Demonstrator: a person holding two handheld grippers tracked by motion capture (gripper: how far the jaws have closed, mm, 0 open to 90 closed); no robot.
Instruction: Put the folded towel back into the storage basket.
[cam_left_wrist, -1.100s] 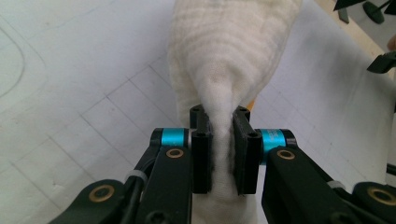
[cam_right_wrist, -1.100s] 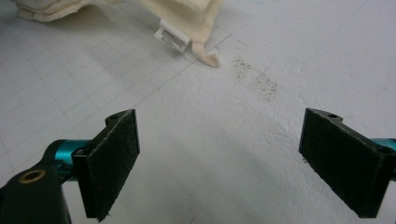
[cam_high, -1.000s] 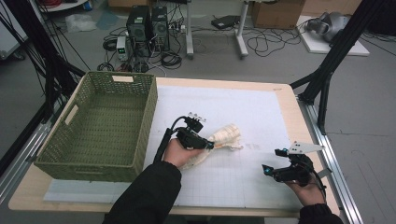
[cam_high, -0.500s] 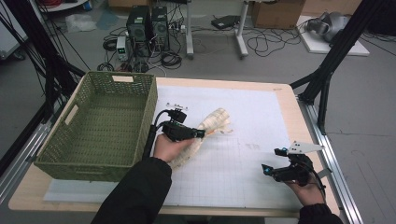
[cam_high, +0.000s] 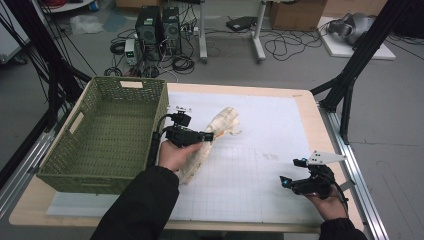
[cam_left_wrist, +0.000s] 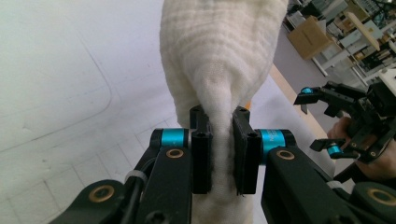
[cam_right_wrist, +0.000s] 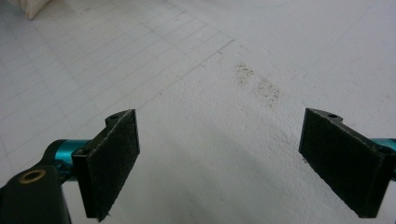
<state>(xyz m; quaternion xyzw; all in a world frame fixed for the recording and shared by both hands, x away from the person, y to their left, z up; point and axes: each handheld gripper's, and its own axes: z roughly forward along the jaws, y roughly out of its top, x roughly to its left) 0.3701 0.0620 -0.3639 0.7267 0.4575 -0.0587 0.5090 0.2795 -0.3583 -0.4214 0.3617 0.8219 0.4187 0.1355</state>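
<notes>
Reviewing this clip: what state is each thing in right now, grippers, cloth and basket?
left gripper: shut, pinching the cream cloth.
cream cloth: bunched, gripped near its middle, hanging off the jaws above the mat.
right gripper: jaws wide open, nothing between them, over the white mat.
green basket: upright, nothing visible inside.

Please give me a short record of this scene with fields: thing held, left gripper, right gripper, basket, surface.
thing held: cream cloth, a fold pinched between the jaws
left gripper: shut on the cloth, just right of the basket
right gripper: jaws wide open with nothing between them, over the mat near the table's right edge
basket: green woven basket, nothing visible inside
surface: white gridded mat
</notes>
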